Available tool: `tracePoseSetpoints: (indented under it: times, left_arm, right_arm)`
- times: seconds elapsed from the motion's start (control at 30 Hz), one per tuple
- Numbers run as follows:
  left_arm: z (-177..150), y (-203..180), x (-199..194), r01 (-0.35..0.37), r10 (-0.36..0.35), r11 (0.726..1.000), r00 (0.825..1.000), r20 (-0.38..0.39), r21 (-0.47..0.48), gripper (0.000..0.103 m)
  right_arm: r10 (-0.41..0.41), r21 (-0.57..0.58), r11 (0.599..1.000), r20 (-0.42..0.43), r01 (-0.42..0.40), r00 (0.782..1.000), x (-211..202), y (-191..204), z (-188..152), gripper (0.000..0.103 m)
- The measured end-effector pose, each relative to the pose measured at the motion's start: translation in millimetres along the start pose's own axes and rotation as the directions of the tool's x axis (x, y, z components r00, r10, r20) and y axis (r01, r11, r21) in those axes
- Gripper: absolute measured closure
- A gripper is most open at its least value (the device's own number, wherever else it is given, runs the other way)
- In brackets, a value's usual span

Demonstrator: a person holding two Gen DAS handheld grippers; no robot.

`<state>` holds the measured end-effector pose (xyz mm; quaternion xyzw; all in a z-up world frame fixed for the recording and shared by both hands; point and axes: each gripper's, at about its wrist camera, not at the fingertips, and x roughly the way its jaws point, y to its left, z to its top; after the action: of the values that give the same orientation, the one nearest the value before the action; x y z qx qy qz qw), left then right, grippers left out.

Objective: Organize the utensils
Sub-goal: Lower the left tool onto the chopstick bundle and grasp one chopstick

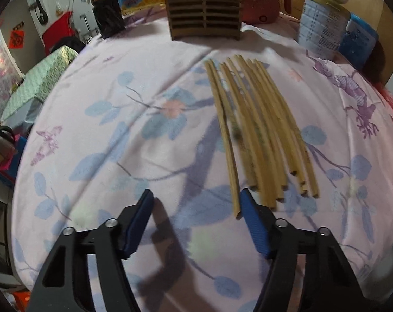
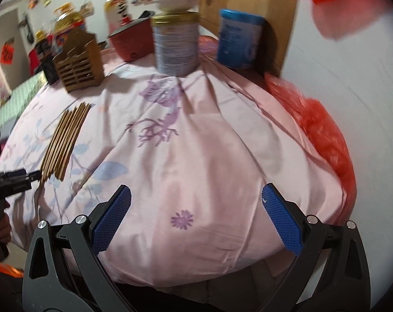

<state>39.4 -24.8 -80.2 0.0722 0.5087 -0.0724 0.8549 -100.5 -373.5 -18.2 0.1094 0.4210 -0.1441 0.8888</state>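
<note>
Several chopsticks (image 1: 256, 130) lie side by side on the cloth (image 1: 118, 130), long axes running away toward the wooden holder (image 1: 204, 10). Your left gripper (image 1: 196, 202) is nearer: part open, empty, sticks' near ends just right of its gap. Right gripper (image 2: 196, 202) wide open, empty, well apart.

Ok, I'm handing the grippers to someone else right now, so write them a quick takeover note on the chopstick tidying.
Left gripper: open, low over the near ends of the chopsticks; the nearest stick lies between its pads, not pinched.
Right gripper: open and empty, over bare pink cloth, to the right of the sticks.
Chopsticks: all lie in a loose row on the cloth.
Wooden holder: upright at the far edge; no sticks seen in it.
Done: nothing stowed yet.
Left: pick up the sticks and put them into the holder.
</note>
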Motion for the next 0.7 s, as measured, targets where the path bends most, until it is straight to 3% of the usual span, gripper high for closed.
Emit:
tracePoseSetpoints:
  times: [0.07, 0.23, 0.33, 0.53, 0.7]
  left_arm:
    - [5.7, 13.9, 1.7, -0.059, 0.059, 0.998, 0.998, 0.003, 0.009, 0.039]
    - [24.0, 64.5, 8.0, -0.086, 0.085, 0.995, 0.996, -0.033, -0.042, 0.039]
    - [28.1, 78.2, 5.5, -0.034, 0.032, 0.999, 0.999, -0.034, -0.038, 0.039]
    - [41.8, 62.2, 14.1, 0.06, -0.057, 0.993, 0.998, -0.03, 0.102, 0.039]
    - [100.2, 49.5, 36.7, 0.147, -0.146, 0.978, 0.989, -0.019, 0.147, 0.039]
  right_arm:
    - [0.011, 0.051, 0.999, -0.006, -0.01, 1.0, 3.4, -1.1, 2.1, 0.006]
    - [0.032, 0.039, 0.999, -0.001, -0.032, 0.999, 7.1, 35.3, 4.4, 0.006]
    - [0.06, 0.005, 0.998, -0.005, -0.06, 0.998, 10.1, 68.8, 5.4, 0.006]
    - [0.082, -0.091, 0.992, -0.006, -0.083, 0.997, 7.0, 137.4, -0.2, 0.006]
    - [0.012, -0.147, 0.989, 0.001, -0.011, 1.0, -7.6, 156.3, -14.6, 0.006]
